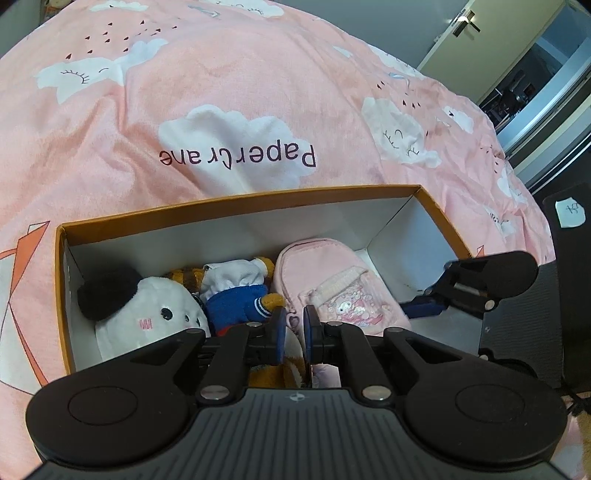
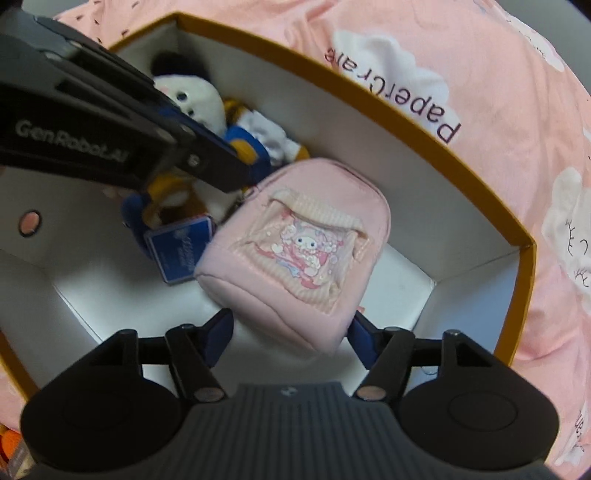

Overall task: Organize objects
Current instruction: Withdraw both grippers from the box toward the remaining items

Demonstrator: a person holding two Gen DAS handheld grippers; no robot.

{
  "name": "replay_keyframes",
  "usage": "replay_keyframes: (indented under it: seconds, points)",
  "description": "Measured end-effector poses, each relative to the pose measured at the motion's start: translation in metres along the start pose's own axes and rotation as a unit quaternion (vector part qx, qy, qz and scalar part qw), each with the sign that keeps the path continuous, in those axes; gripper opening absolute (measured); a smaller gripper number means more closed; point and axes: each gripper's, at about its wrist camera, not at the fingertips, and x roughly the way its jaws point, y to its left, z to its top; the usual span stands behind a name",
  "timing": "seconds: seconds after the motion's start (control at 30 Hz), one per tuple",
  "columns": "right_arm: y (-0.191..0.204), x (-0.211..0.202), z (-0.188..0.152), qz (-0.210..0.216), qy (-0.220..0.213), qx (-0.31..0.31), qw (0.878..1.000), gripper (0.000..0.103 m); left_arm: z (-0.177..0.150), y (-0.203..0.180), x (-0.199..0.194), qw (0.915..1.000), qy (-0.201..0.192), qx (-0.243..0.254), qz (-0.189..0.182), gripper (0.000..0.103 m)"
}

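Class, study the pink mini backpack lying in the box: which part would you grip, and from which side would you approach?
Grip the pink mini backpack across its rounded bottom end, coming straight down from above. It lies flat, pocket up, on the box floor, with toys crowding its left and a wall near its right. The right gripper already straddles that end, probably the easiest hold.

A bed (image 1: 258, 74) is filling most of the view, and a pink cover (image 1: 229, 55) with white clouds, small dark marks and the words "PaperCrane" is lying over it in soft folds. At two o'clock a pale door (image 1: 491, 33) with a dark handle (image 1: 466, 22) is standing open, and a dim room is showing behind it. At three o'clock a black chair (image 1: 569, 288) is standing just beside the bed.
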Motion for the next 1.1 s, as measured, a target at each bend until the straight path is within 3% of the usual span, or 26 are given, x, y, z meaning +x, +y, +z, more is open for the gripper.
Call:
replay_keyframes:
  seconds: [0.23, 0.37, 0.43, 0.6, 0.7, 0.87, 1.0, 1.1]
  points:
    - [-0.004, 0.017, 0.004, 0.002, 0.011, 0.016, 1.0, 0.059, 0.001, -0.002, -0.008, 0.9999, -0.013, 0.001, -0.001, 0.012]
    - [-0.008, 0.012, 0.004, -0.001, 0.012, 0.017, 1.0, 0.065, -0.001, -0.008, -0.017, 0.9997, -0.024, 0.005, -0.002, 0.012]
    - [-0.01, 0.007, 0.002, -0.004, 0.011, 0.021, 1.0, 0.073, -0.002, -0.013, -0.024, 0.9995, -0.031, 0.01, -0.004, 0.012]
    - [-0.015, -0.016, -0.005, -0.011, 0.0, 0.045, 0.999, 0.073, -0.01, -0.035, -0.048, 0.9982, -0.052, 0.03, -0.001, 0.012]
    - [-0.016, -0.047, -0.018, -0.017, -0.034, 0.08, 0.996, 0.072, -0.022, -0.051, -0.071, 0.9962, -0.076, 0.042, 0.0, 0.012]
    - [0.016, -0.115, -0.075, -0.024, -0.128, 0.149, 0.98, 0.069, -0.056, -0.076, -0.104, 0.994, -0.087, 0.048, -0.044, 0.012]
    - [0.04, -0.152, -0.129, -0.031, -0.183, 0.201, 0.962, 0.067, -0.091, -0.093, -0.109, 0.9938, -0.057, 0.052, -0.08, 0.012]
    - [0.06, -0.162, -0.178, -0.043, -0.203, 0.242, 0.948, 0.055, -0.116, -0.103, -0.1, 0.9937, -0.026, 0.056, -0.093, 0.014]
